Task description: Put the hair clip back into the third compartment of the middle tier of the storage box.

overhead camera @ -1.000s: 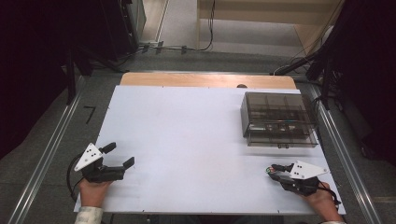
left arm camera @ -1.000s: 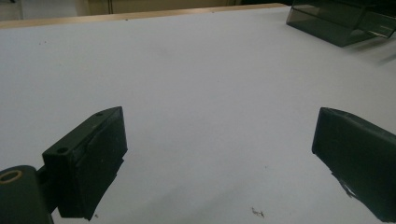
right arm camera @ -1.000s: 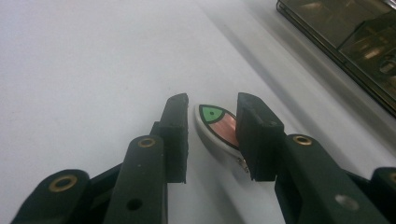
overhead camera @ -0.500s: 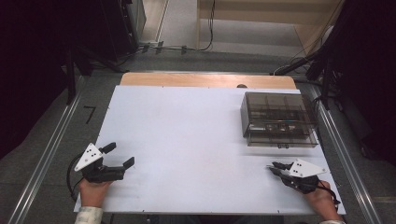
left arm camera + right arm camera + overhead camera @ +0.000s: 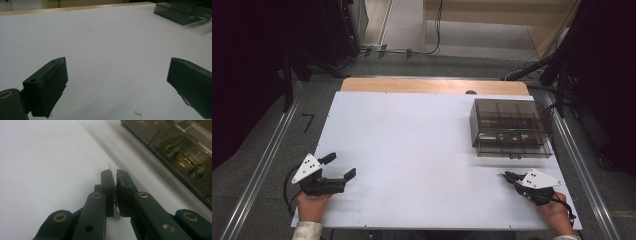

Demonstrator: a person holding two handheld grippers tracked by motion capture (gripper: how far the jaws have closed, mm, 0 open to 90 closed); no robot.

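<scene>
Right gripper view is showing the right gripper (image 5: pixel 115 176) clenched on a thin clear sliver (image 5: pixel 110 166) — its tip is poking out past the jaw tips, and a pale edge is showing between the jaws lower down. What the sliver is, I can't tell.

High view: that gripper (image 5: pixel 515 178) is sitting low at the near right of the white table (image 5: pixel 412 145), pointing left, just in front of the smoked plastic organizer box (image 5: pixel 509 127), whose lid is looking closed. The left gripper (image 5: pixel 339 166) is resting at the near left corner, jaws spread wide and holding nothing; the left gripper view is showing bare table between them.

Risks, as I'm judging them:
- The grip is edge-on on something thin — any twist could be letting it slide or pivot out.
- A clear piece dropped on white would be hard to spot again.
- Swinging toward the box could be catching the protruding tip on the wall or lid.
</scene>
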